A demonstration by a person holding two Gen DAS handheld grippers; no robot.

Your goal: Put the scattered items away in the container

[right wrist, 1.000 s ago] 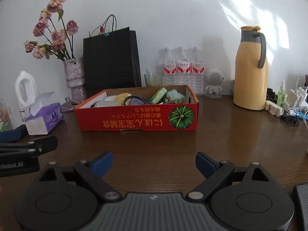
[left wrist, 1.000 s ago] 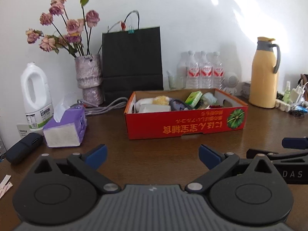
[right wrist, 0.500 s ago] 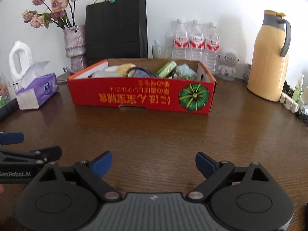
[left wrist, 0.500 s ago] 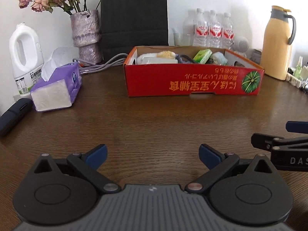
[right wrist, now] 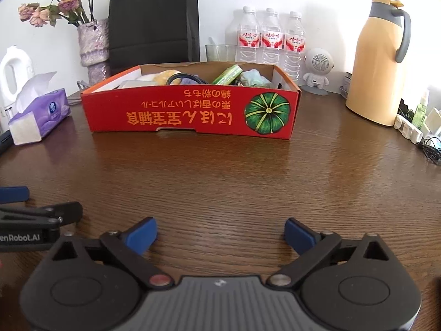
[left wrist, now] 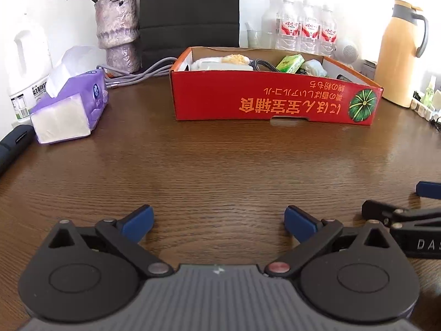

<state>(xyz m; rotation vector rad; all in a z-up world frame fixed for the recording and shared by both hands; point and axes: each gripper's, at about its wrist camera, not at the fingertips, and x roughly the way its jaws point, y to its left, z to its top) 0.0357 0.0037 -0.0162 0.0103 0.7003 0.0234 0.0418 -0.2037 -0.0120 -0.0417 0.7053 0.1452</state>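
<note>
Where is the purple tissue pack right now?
In both wrist views the purple tissue pack lies on the table's left side, apart from the red box, in front of the white jug.

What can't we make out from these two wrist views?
- Floor of the red cardboard box: both views, hidden by its near wall; only the tops of the items inside show.
- Dark object at the left wrist view's left edge: cut off, unidentifiable.
- Detergent jug: left wrist view, washed out by glare; label too small.
- Clutter by the power strip: right wrist view, cut by the right edge.
</note>
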